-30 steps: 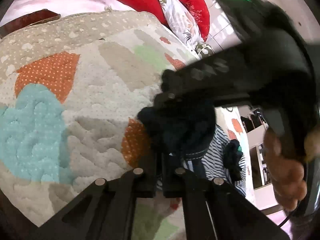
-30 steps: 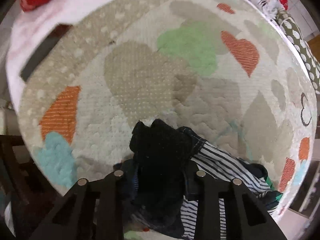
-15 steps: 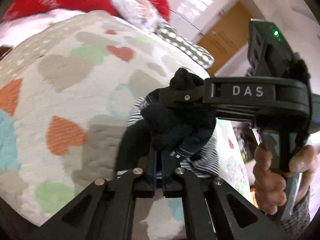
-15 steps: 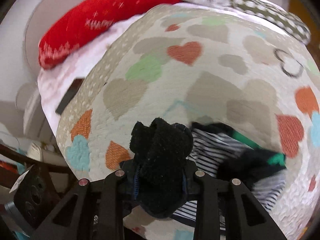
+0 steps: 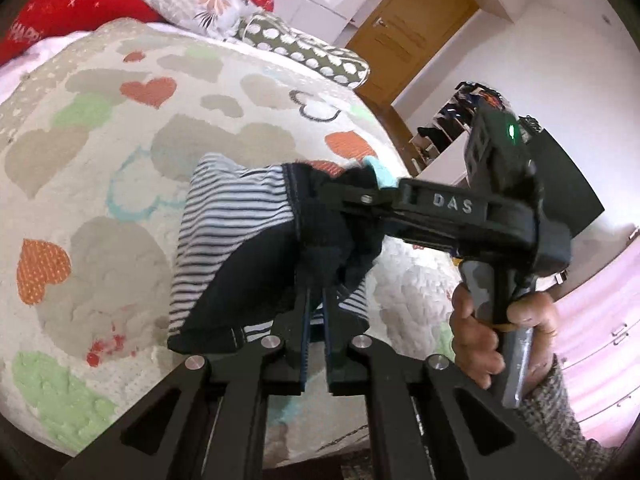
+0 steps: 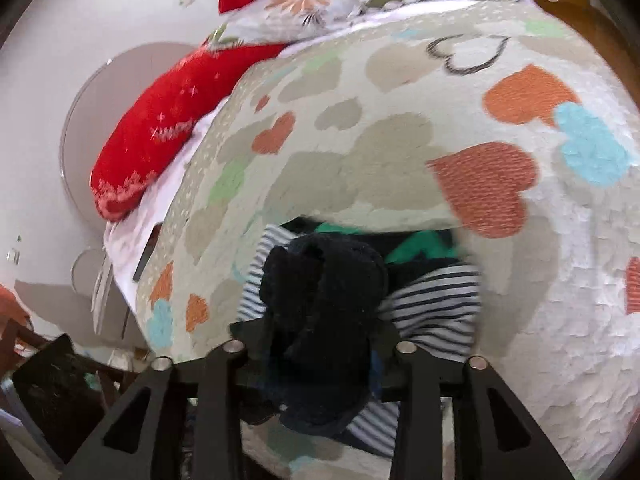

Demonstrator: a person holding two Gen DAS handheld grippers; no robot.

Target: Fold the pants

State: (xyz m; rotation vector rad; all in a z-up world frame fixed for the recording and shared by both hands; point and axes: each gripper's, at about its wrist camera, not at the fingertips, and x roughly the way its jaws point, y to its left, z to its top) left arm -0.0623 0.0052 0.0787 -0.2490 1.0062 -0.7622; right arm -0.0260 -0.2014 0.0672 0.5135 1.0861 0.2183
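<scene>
While both grippers hold the striped pants (image 5: 224, 216) above the heart-patterned quilt (image 5: 120, 160), left gripper (image 5: 316, 344) clamped on an edge yet starting to part, right gripper (image 6: 320, 344) loosening around dark bunched fabric, red pillow (image 6: 160, 136) behind.

Only clear lettering I can spot is "DAS", raised capitals moulded into the black plastic arm of the right gripper (image 5: 352, 200), seen from the left wrist camera. There's also white writing on the big red fabric cushion (image 5: 80, 4) at the top left, starts "HAPP" and then gets cut off. Right wrist view has nothing readable.
</scene>
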